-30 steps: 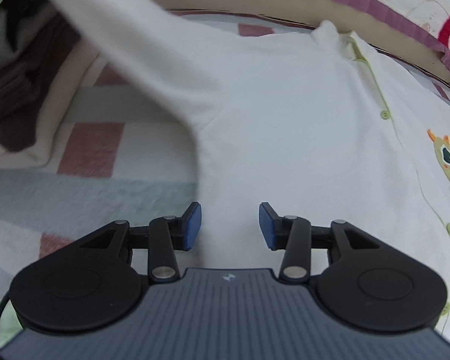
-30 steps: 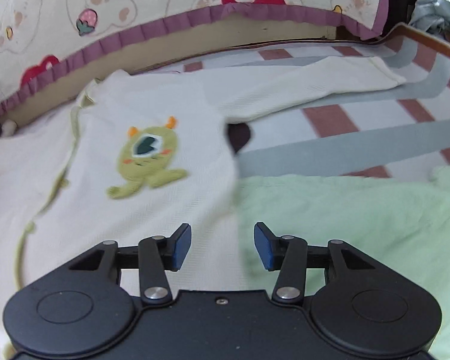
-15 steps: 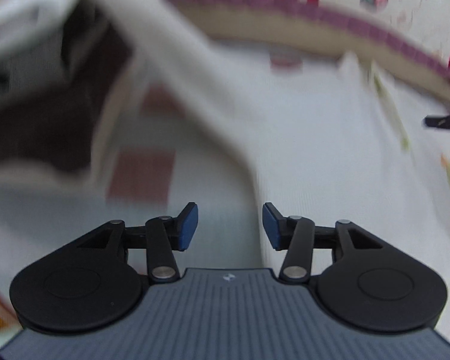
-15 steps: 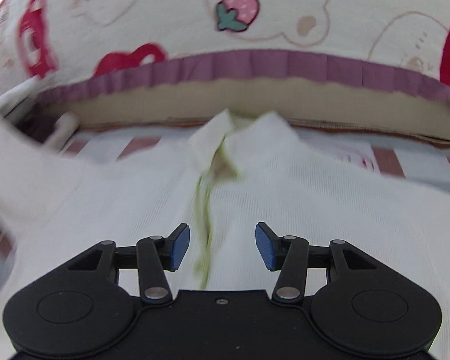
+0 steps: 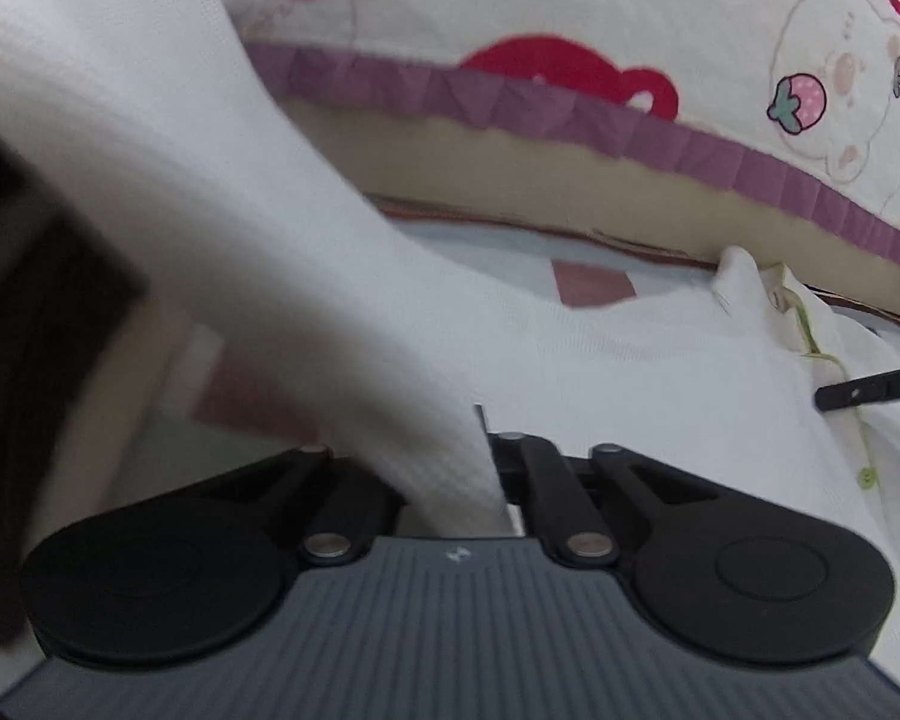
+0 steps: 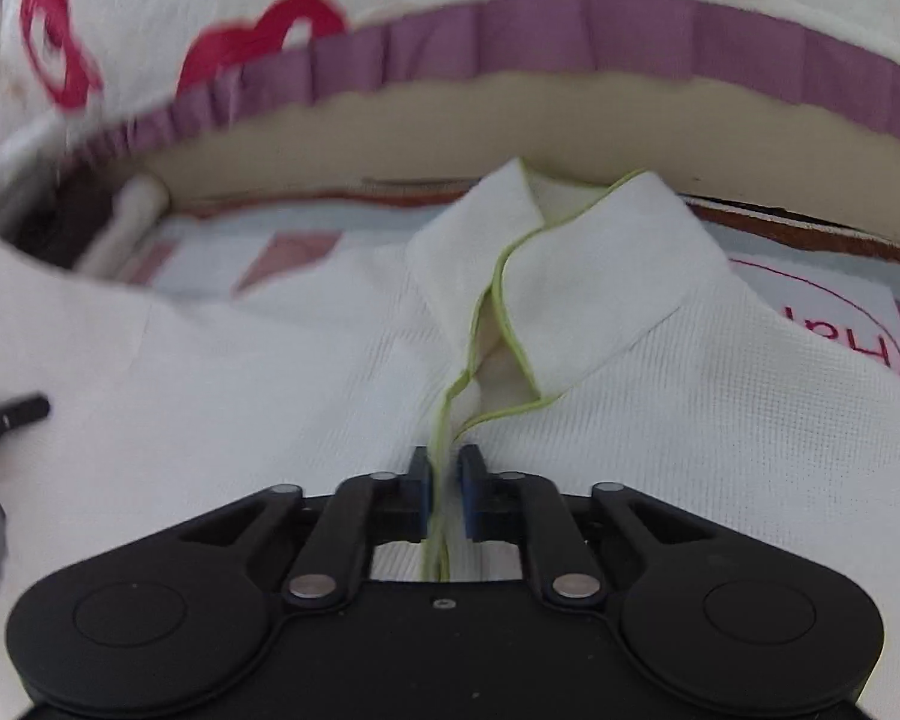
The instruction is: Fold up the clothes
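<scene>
A white shirt [image 6: 660, 420] with green piping lies flat on the bed, its collar [image 6: 576, 276] toward the padded wall. My right gripper [image 6: 444, 480] is shut on the green-edged placket just below the collar. In the left wrist view my left gripper [image 5: 486, 456] is shut on the shirt's white sleeve [image 5: 258, 228], which rises up and to the left; the cloth hides its left finger. The shirt's body [image 5: 660, 384] spreads to the right, with the collar [image 5: 744, 276] at the far end. The tip of the right gripper [image 5: 870, 390] shows at that view's right edge.
A padded bumper [image 5: 630, 30] printed with bears and strawberries, edged with a purple ruffle [image 6: 630, 30], stands just behind the collar. The striped sheet [image 5: 594, 285] lies under the shirt. A dark pile of clothes [image 5: 36, 312] sits at the left. A printed label [image 6: 840, 336] lies right of the collar.
Both grippers have moved forward toward the collar end and gone from open to shut: the left on the sleeve, the right on the placket.
</scene>
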`<action>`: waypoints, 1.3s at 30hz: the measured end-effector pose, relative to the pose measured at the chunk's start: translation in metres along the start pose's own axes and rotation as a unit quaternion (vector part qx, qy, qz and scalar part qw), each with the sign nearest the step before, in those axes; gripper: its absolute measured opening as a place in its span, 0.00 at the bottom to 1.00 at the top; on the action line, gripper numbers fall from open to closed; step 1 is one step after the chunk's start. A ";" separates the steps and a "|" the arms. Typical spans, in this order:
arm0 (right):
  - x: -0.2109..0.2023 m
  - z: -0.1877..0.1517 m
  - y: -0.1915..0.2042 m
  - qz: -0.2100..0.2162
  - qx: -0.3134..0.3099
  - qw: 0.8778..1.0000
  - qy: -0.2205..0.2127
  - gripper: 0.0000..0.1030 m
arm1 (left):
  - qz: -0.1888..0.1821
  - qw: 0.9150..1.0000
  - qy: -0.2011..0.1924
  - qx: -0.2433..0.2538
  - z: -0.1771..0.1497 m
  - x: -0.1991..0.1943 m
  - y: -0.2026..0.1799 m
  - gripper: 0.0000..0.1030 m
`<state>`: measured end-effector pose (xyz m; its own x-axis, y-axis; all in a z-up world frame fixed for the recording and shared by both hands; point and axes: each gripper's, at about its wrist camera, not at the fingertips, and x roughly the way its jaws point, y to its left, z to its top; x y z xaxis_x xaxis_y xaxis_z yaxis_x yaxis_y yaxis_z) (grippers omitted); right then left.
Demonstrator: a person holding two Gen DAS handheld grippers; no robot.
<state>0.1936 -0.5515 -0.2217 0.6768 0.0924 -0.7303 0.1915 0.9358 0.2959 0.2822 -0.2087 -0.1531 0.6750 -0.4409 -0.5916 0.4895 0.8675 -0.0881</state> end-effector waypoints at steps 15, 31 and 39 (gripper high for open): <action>-0.024 -0.014 0.022 -0.102 -0.073 0.989 -0.081 0.26 | 0.064 0.997 0.024 -0.042 -0.011 0.011 0.019 0.08; -0.006 -0.008 -0.031 0.033 0.118 0.992 -0.018 0.07 | 0.063 0.996 0.030 -0.050 -0.018 -0.005 0.016 0.27; -0.019 -0.008 0.004 -0.073 -0.005 0.997 -0.031 0.24 | 0.066 0.997 0.035 -0.037 -0.024 -0.011 0.014 0.31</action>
<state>0.1762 -0.5463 -0.2118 0.6847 -0.0667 -0.7258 0.2843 0.9414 0.1817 0.2685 -0.1862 -0.1674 0.6889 -0.3077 -0.6563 0.3555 0.9325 -0.0641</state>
